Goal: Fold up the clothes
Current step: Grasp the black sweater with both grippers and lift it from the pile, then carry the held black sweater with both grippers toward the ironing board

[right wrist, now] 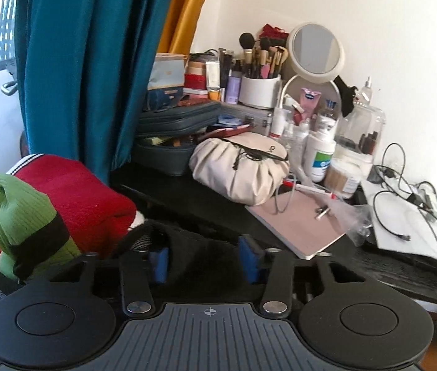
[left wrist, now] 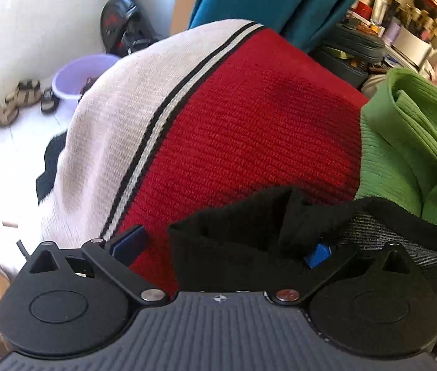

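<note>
Closest in, a black knit garment (left wrist: 249, 232) is bunched between the jaws of both grippers. The left gripper (left wrist: 221, 247) stands with jaws spread wide, cloth draped over the right-hand one; the right gripper (right wrist: 206, 259) is also parted, dark fabric lying in the gap, nothing pinched. For a clean fold, an edge should be caught in one layer and kept taut and level between the two. Just beyond, a green ribbed garment (left wrist: 404, 154) rests against a red and cream striped sweater (left wrist: 218, 117). Farther off, on the cluttered bench (right wrist: 206, 213), a lotion bottle's (right wrist: 320, 157) label is too blurred to be read.
</note>
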A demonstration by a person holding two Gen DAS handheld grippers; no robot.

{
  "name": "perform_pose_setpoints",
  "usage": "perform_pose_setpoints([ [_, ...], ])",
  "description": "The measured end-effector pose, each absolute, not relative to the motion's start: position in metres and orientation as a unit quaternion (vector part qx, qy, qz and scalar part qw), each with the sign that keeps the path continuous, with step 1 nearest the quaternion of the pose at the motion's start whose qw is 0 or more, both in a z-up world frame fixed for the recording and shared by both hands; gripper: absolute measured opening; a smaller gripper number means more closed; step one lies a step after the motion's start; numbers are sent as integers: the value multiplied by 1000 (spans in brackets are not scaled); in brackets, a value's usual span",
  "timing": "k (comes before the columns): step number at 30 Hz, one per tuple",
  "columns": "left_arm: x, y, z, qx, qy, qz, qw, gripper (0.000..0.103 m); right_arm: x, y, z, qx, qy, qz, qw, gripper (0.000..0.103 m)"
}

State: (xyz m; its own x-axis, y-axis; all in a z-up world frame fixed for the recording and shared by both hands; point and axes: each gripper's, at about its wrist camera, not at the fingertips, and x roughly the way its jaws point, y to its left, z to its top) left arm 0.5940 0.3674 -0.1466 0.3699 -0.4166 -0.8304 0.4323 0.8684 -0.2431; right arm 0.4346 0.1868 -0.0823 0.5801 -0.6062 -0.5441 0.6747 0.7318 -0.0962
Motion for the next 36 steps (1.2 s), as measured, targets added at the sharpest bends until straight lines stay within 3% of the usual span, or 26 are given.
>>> perform_pose_setpoints([
  [1, 592, 370, -146, -1, 501, -261, 825, 94, 434, 186, -83, 64, 281, -360, 887, 26],
  [3, 588, 374, -143, -16, 500, -274, 821, 69, 431, 186, -84, 72, 279, -358, 888, 18],
  [4, 585, 375, -140, -18, 498, -277, 822, 63, 430, 187, -84, 73, 279, -356, 889, 16],
  [6, 578, 373, -131, -11, 488, -282, 826, 39, 428, 187, -84, 75, 278, -353, 890, 17],
  [9, 567, 371, -119, 29, 446, -299, 843, 22, 426, 184, -88, 83, 282, -359, 886, 29],
  [11, 559, 369, -112, 55, 417, -309, 853, 18, 424, 178, -92, 99, 284, -359, 884, 26],
  [13, 559, 377, -104, 45, 404, -310, 860, 16, 420, 173, -94, 127, 288, -351, 882, 8],
  [16, 562, 390, -87, 3, 386, -311, 869, 16, 409, 167, -90, 174, 274, -335, 884, 5],
  [21, 553, 397, -29, -59, 279, -343, 895, 16, 387, 166, -26, 191, 201, -301, 912, 3],
  [32, 530, 416, 91, -167, 132, -385, 898, 15, 344, 160, 130, 214, 33, -213, 953, 3],
  [36, 516, 435, 134, -192, 54, -384, 902, 15, 319, 185, 211, 144, -81, -174, 971, 3],
])
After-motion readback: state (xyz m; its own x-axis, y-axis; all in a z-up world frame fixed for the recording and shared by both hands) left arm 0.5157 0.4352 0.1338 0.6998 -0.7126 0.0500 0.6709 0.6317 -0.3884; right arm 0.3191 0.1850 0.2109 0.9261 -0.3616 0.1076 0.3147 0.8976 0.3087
